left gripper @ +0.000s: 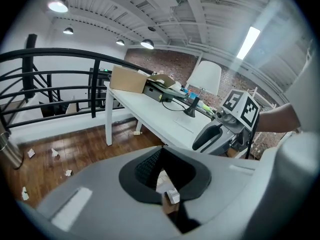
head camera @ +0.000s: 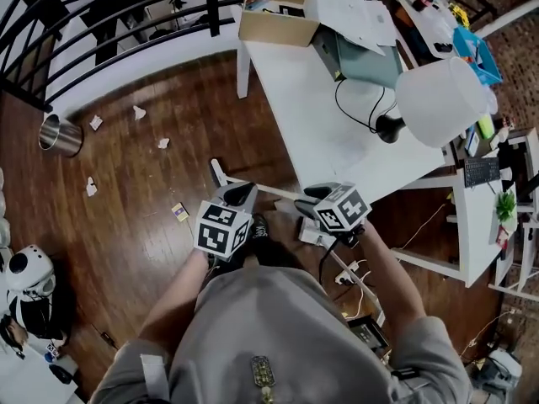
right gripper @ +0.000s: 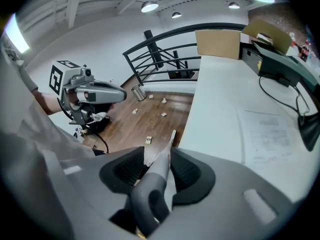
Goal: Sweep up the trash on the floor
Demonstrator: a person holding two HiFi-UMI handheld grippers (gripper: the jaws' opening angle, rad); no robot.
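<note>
Lower centre of the head view: right gripper point(right gripper: 159, 156) clamps the grey grip end of the broom point(right gripper: 156, 184), left gripper point(left gripper: 162, 159) closes about its pale stick further along. Farther off, upper left of that frame, paper scraps point(head camera: 139, 112) lie scattered on the wood floor point(head camera: 126, 234) near a metal bin point(head camera: 61, 135).

No legible text in any view.

Checked:
- cubes on left claw point(head camera: 242, 194) and right claw point(head camera: 303, 204): black-and-white square marker patterns only, no letters or digits.
- printed sheet point(right gripper: 267, 134) on table point(right gripper: 220, 99): rows of print and a boxed form, too small to read.
- cardboard box point(head camera: 269, 22): black-and-white label at its rim, illegible.
- small yellow card point(head camera: 179, 211) on floor point(head camera: 126, 192): dark print, unreadable.
</note>
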